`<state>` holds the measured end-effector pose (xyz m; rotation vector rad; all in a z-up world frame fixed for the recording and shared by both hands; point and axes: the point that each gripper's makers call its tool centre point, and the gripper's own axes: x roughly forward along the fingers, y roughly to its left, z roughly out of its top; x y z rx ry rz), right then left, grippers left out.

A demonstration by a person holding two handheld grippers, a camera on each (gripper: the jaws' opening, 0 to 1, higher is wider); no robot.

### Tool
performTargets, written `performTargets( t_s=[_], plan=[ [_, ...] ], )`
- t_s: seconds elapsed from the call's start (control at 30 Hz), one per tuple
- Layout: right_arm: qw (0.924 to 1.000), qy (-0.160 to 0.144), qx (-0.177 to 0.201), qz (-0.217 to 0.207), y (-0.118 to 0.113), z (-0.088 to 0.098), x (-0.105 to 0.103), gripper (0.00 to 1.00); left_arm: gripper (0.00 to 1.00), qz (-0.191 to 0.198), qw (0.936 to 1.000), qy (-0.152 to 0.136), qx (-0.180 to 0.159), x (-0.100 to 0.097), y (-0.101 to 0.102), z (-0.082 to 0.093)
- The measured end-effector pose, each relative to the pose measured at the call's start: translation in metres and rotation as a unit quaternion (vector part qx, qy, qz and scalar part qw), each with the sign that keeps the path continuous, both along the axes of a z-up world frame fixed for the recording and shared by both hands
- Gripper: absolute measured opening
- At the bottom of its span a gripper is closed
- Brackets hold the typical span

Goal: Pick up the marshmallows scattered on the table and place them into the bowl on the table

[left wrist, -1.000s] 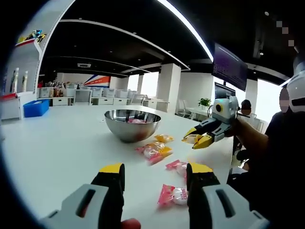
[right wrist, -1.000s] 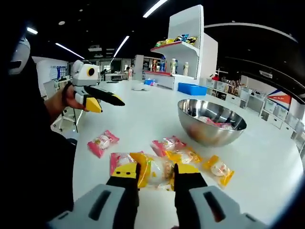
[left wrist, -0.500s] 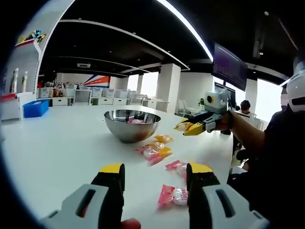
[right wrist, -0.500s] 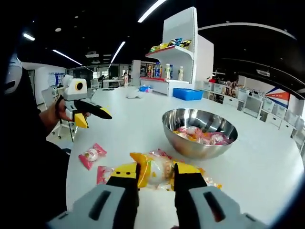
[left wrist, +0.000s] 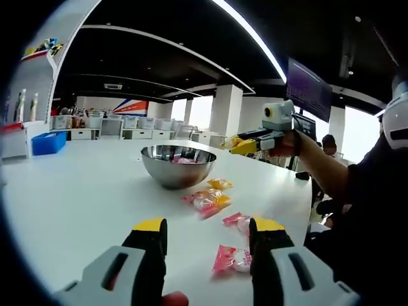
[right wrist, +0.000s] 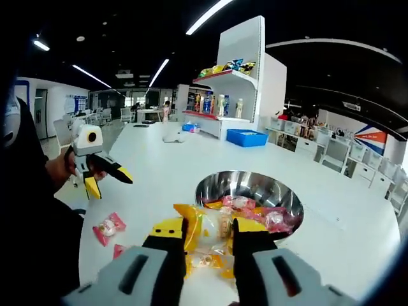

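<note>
1. The white table (left wrist: 76,191) carried everything, and the steel bowl (left wrist: 177,166) on it served as the landmark. Within the last second the bowl had swung from far ahead in the right gripper view to just past the jaws there, seen from above; that was the camera climbing and closing in, not the bowl shifting.

2. The right gripper (right wrist: 208,233) was clamped on a yellow-wrapped marshmallow (right wrist: 204,236), the packet pinched between its narrow jaws. In the left gripper view that same tool had risen from low beside the bowl to above the bowl's near rim. My reading: the carry was nearly over and letting go into the bowl was the step due.

3. The left gripper (left wrist: 208,233) had not moved in that second; its jaws stood wide apart and empty, hovering over the table on the near side of the bowl.

4. Wrapped marshmallows already lay inside the bowl (right wrist: 274,217), pink ones among them.

5. Still scattered outside the bowl: a yellow packet (left wrist: 219,185) close by its base, a pink and yellow cluster (left wrist: 205,201) a little nearer the left gripper, then a pink packet (left wrist: 237,220) and another pink packet (left wrist: 231,259) just beside the left gripper's jaws. The task therefore looked partly done.
</note>
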<state>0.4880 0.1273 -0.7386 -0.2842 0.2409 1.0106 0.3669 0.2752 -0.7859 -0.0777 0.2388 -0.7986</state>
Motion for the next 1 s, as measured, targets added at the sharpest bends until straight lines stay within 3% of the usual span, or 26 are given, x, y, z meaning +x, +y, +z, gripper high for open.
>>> performTargets(
  t_s=[0.33, 0.53, 1.0],
  plan=[
    [1.0000, 0.001, -0.001, -0.003, 0.011, 0.012, 0.028, 0.28, 0.52, 0.003, 1.0000, 0.004, -0.001, -0.001, 0.005, -0.003],
    [0.9997, -0.003, -0.021, -0.008, 0.014, 0.016, 0.046, 0.28, 0.52, -0.001, 1.0000, 0.004, 0.000, 0.000, 0.002, -0.002],
    [0.9980, 0.022, -0.026, -0.053, 0.003, 0.001, 0.086, 0.28, 0.52, -0.004, 1.0000, 0.007, -0.003, -0.001, -0.001, -0.004]
  ],
)
